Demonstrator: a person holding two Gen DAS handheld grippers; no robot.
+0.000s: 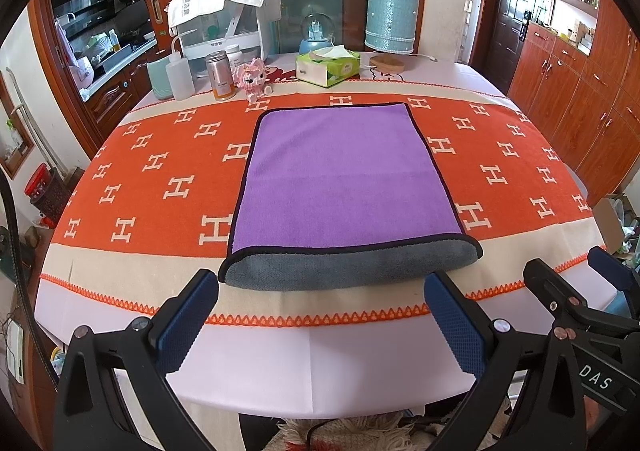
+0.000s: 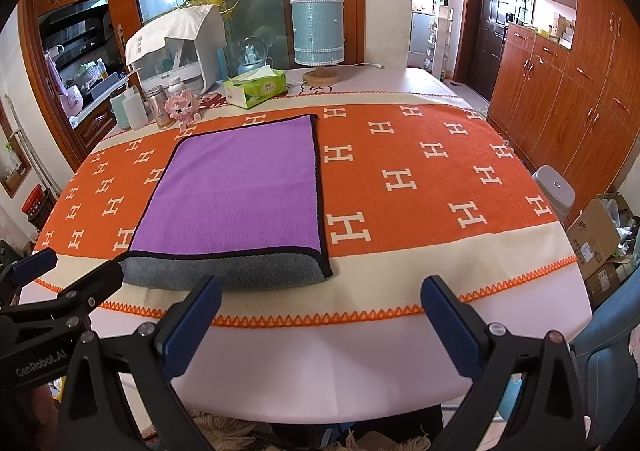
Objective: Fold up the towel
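A purple towel (image 1: 340,175) with a black hem and a grey underside lies folded flat on the orange H-patterned cloth; its grey fold edge faces me. It also shows in the right wrist view (image 2: 240,195), left of centre. My left gripper (image 1: 320,287) is open and empty, just short of the towel's near edge above the table front. My right gripper (image 2: 320,295) is open and empty, to the right of the towel's near corner. Each gripper shows at the edge of the other's view.
At the table's back stand a green tissue box (image 1: 328,69), a pink toy (image 1: 252,81), bottles (image 1: 220,75), a white appliance (image 1: 228,27) and a blue lamp (image 1: 390,21). Wooden cabinets (image 2: 560,91) stand to the right. Cardboard boxes (image 2: 600,239) sit on the floor.
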